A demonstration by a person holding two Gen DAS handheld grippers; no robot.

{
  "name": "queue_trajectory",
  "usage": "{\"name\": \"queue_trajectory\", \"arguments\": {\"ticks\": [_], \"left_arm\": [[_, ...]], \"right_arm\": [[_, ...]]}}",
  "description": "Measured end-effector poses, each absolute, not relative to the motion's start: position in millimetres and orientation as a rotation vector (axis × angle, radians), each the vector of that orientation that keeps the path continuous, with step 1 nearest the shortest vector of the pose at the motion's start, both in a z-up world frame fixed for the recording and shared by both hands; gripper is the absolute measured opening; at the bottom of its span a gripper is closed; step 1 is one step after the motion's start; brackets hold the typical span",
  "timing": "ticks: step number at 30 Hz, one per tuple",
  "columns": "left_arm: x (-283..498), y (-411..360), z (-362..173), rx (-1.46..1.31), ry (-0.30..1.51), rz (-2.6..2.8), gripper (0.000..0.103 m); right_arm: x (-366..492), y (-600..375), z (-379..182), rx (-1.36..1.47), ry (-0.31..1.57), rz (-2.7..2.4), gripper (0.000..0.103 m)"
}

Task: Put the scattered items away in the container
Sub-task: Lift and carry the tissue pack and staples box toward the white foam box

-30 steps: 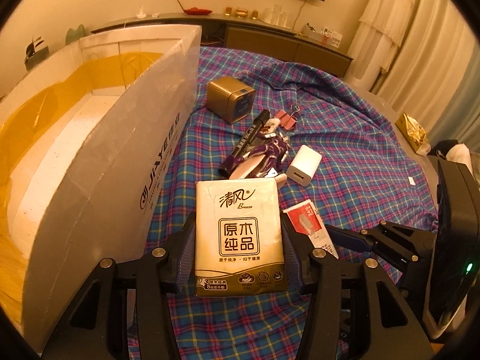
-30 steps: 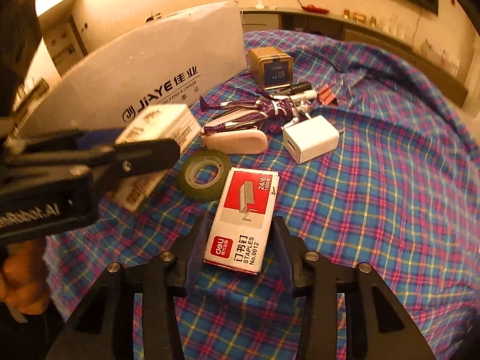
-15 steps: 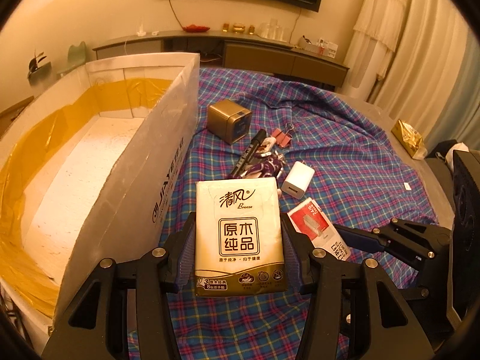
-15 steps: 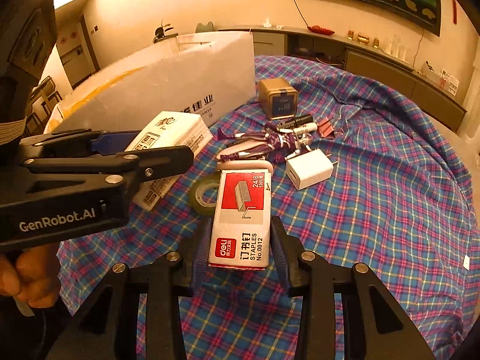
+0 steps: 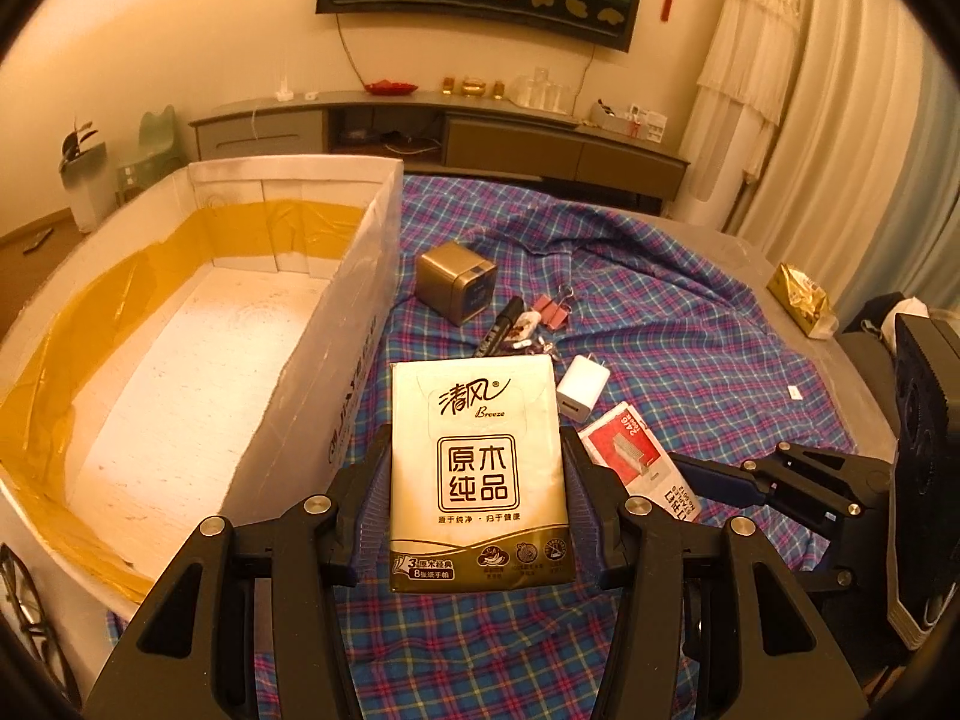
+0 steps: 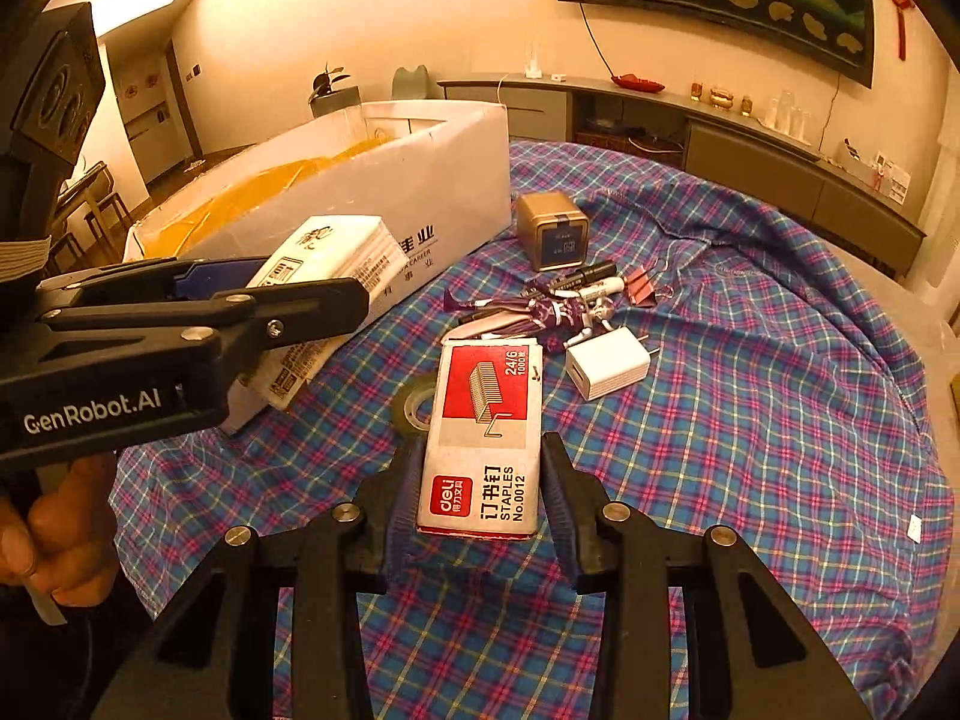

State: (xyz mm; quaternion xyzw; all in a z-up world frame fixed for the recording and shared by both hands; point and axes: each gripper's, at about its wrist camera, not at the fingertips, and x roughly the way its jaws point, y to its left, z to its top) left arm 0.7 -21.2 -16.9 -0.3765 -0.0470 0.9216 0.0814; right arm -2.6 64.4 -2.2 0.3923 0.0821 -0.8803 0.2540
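White foam box (image 5: pixel 336 324) (yellow-taped inside, empty): seen left of and beyond the left gripper (image 5: pixel 477 474). Tissue pack (image 5: pixel 477 462): clamped between the left gripper's jaws, held above the plaid cloth (image 5: pixel 690 330). Staple box (image 6: pixel 483 438): gripped between the jaws of the right gripper (image 6: pixel 480 474). Gold cube clock (image 6: pixel 552 228), white charger (image 6: pixel 606 363), tape roll (image 6: pixel 411 405): lying beyond the right jaws.

Both grippers, the left gripper (image 6: pixel 336 306) marked "GenRobot.AI", are black with silver screws and seemingly blue-lined fingers (image 5: pixel 369 504).
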Motion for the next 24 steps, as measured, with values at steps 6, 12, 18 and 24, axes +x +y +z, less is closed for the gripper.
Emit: {"name": "queue_trajectory", "arguments": {"ticks": [6,12,18,24], "left_arm": [[7.5,-26.6,-6.8,-1.087,-0.151,2.768,0.054],[13.6,-33.9,3.4,-1.046,-0.170,2.781,0.054],[19.3,-44.5,16.8,-0.990,-0.215,2.795,0.054],[24.5,-55.1,28.0,-0.946,-0.258,2.805,0.054]], "right_arm": [[3.4,65.2,9.6,1.032,0.218,-2.404,0.040],[11.2,62.9,22.5,1.001,0.206,-2.416,0.040],[16.9,55.5,37.2,0.973,0.219,-2.432,0.040],[22.3,43.9,54.1,0.943,0.224,-2.434,0.040]]}}
